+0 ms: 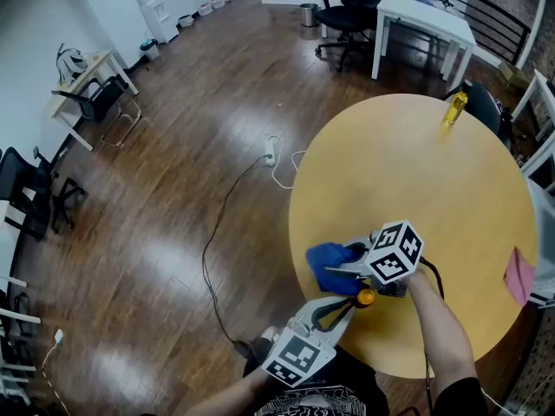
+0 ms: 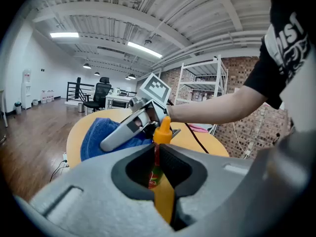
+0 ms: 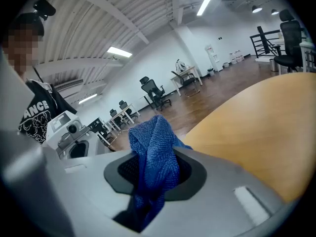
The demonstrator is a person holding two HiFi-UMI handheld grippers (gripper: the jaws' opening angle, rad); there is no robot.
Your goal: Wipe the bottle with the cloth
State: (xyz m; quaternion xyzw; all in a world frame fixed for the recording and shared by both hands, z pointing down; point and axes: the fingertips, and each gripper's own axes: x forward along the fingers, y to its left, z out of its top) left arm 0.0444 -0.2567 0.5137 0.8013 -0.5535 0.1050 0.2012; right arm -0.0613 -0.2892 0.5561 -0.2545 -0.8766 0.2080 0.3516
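Observation:
In the left gripper view a yellow squeeze bottle with an orange cap stands upright between the jaws of my left gripper, which is shut on its body. From the head view only the bottle's orange cap shows, above the left gripper at the table's near edge. My right gripper is shut on a blue cloth, held just left of and behind the cap. The right gripper view shows the cloth bunched in the right gripper. Seen from the left gripper, the cloth hangs left of the bottle.
The round yellow table carries a second yellow bottle at its far edge and a pink cloth at its right edge. A white cable lies on the wooden floor to the left. White desks and office chairs stand further off.

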